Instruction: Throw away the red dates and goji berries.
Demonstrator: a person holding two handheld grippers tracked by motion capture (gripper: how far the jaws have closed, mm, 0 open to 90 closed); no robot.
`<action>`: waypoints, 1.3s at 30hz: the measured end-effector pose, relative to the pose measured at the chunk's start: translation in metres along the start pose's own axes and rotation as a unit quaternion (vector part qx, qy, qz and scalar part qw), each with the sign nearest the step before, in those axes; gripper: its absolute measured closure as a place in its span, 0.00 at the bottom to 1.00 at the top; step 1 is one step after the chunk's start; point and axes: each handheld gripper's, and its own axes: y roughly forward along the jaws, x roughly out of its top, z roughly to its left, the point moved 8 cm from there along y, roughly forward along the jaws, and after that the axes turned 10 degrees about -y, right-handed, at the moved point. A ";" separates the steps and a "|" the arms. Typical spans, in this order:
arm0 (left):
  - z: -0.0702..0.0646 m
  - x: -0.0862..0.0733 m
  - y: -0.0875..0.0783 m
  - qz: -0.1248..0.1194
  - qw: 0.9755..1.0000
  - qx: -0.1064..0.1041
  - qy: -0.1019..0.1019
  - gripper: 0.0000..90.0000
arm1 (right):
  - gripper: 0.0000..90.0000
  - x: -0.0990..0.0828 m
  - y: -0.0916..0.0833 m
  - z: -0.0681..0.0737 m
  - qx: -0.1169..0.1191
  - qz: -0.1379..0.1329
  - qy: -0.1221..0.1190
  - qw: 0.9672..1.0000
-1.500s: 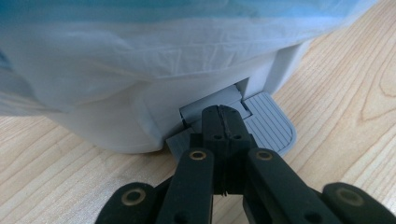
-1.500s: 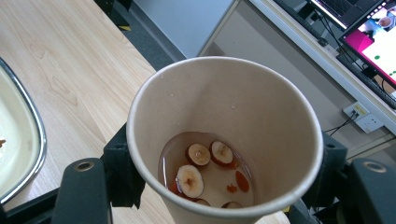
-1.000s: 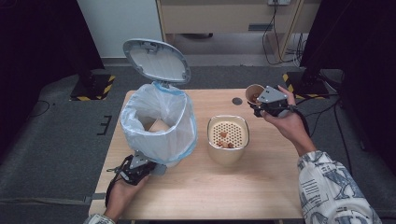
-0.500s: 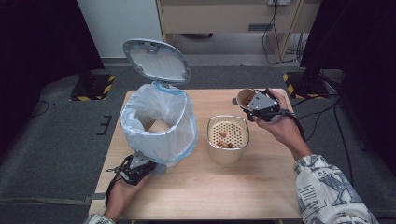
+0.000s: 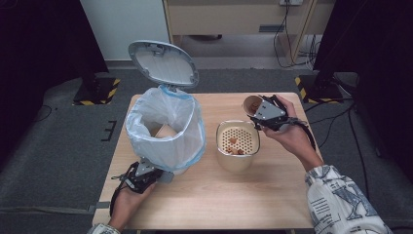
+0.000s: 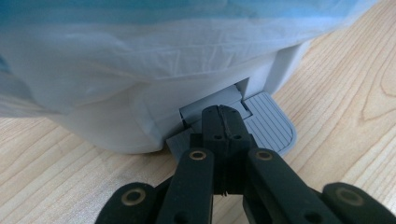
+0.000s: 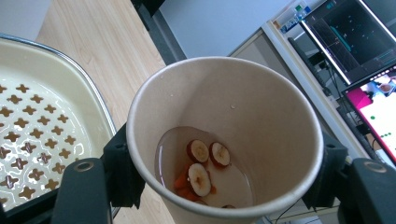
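Observation:
A pedal bin (image 5: 165,131) lined with a white bag stands at the table's left, and its lid (image 5: 163,63) is up. My left gripper (image 5: 159,176) is shut, and in the left gripper view its tips (image 6: 224,123) rest on the grey pedal (image 6: 273,128). My right gripper (image 5: 261,116) is shut on a paper cup (image 5: 252,104), which it holds tilted above the far right edge of a cream strainer bowl (image 5: 220,148). In the right gripper view the cup (image 7: 243,102) holds liquid with fruit slices (image 7: 201,158). A few food pieces (image 5: 234,144) lie on the perforated insert.
The wooden table (image 5: 234,195) has free room in front of and to the right of the strainer. Dark floor surrounds it, with a cabinet and cables behind. Monitors (image 7: 359,51) stand beyond the cup in the right gripper view.
My right gripper has carried the cup leftward, closer to the strainer bowl. The left gripper stays on the pedal and the lid stays up.

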 end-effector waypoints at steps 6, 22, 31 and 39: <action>0.000 0.000 0.000 0.000 1.000 0.001 0.001 1.00 | 0.34 0.004 -0.002 0.003 0.002 -0.004 -0.008 1.000; 0.000 0.000 0.000 0.000 1.000 0.001 0.001 1.00 | 0.34 0.013 -0.004 0.013 0.006 -0.008 -0.040 0.999; 0.000 0.000 0.000 0.000 1.000 0.001 0.000 1.00 | 0.34 0.015 -0.001 0.020 0.011 -0.003 -0.059 0.998; 0.000 0.000 0.000 0.000 1.000 0.002 0.000 1.00 | 0.34 0.015 -0.001 0.023 0.010 0.000 -0.077 0.997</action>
